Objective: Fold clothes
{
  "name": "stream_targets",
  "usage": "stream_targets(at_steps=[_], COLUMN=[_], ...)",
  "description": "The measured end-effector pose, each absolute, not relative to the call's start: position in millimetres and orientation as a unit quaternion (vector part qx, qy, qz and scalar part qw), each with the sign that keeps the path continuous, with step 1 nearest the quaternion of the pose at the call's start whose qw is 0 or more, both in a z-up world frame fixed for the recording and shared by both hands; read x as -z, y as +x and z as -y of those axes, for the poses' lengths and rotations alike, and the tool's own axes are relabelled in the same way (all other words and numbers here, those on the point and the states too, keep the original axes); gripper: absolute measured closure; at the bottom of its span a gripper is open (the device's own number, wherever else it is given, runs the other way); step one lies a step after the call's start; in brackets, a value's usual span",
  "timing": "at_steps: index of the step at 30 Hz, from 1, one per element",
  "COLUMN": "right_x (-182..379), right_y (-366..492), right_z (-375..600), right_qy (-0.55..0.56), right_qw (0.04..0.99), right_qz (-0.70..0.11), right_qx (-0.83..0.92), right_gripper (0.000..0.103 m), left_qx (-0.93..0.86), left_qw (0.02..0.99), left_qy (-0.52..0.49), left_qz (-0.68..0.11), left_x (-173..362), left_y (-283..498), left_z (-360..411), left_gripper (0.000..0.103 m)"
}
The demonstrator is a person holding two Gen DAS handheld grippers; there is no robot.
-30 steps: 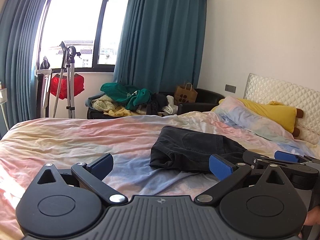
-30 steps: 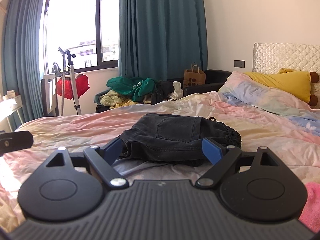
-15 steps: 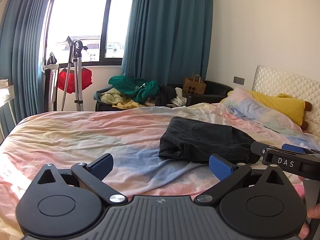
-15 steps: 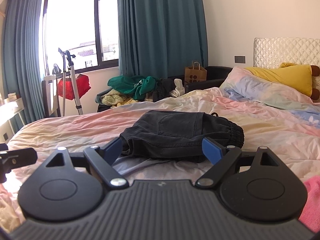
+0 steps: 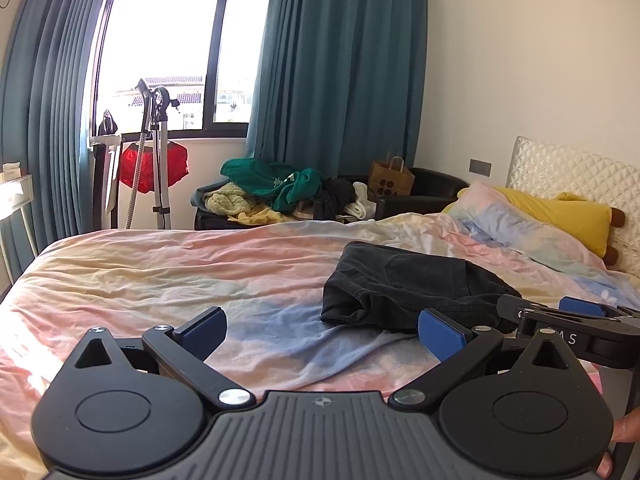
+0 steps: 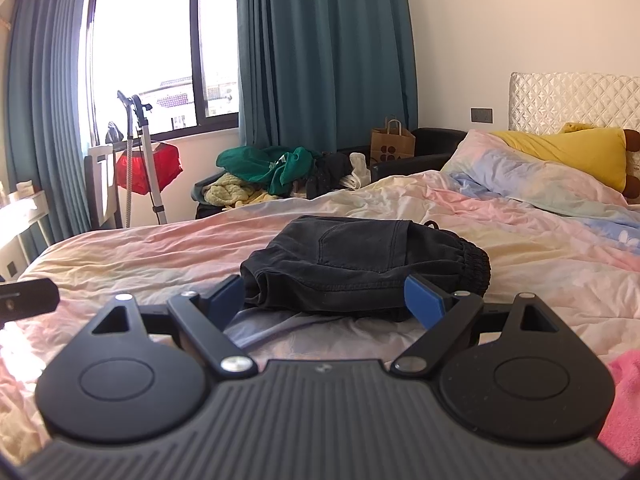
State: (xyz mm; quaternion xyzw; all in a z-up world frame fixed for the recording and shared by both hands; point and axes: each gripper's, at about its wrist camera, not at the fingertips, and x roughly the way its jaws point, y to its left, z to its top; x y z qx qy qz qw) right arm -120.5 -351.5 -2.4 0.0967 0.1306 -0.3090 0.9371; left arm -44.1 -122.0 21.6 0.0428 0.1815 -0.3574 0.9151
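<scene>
**Folded black trousers on the bed, both grippers spread wide and empty**

A pair of folded black trousers [image 6: 360, 264] lies on the pastel tie-dye bed cover [image 6: 520, 248], at the centre of the right wrist view and right of centre in the left wrist view. The right gripper [image 6: 326, 304] is low in the frame, just short of the trousers' near edge; its jaws are spread wide, the blue pads [image 6: 420, 300] apart on either side, gripping nothing. The left gripper [image 5: 322, 330] is at the lower middle of its frame, over bare cover to the left of the trousers, jaws likewise wide apart and empty. A heap of clothes [image 5: 276, 192] fills a dark chair beneath the teal curtains [image 5: 340, 72]. A yellow pillow [image 6: 568, 152] rests at the headboard, right edge.
</scene>
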Motion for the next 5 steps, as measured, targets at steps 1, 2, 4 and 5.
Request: stream_targets(at_steps=[1, 2, 4, 5], right_x=[2.3, 2.3, 2.5, 2.7], right_y=[-120.6, -120.4, -119.7, -119.3], right_z=[351.4, 351.9, 352.2, 352.2], right_qy=[0.097, 0.098, 0.098, 0.098], right_qw=[0.937, 0.937, 0.937, 0.936], right_qz=[-0.13, -0.13, -0.131, -0.132], right_qx=[0.309, 0.309, 0.309, 0.31], right_gripper=[0.014, 0.014, 0.014, 0.014], left_qx=[0.357, 0.357, 0.358, 0.359], left_qw=[0.915, 0.915, 0.915, 0.915], left_qy=[0.043, 0.044, 0.043, 0.042], left_qz=[-0.181, -0.181, -0.18, -0.18], left_x=[-21.8, -22.0, -22.7, -23.1], left_y=[-44.3, -44.5, -45.4, -45.9], left_z=[121.9, 121.9, 120.2, 119.3], left_gripper=[0.0, 0.0, 0.0, 0.0])
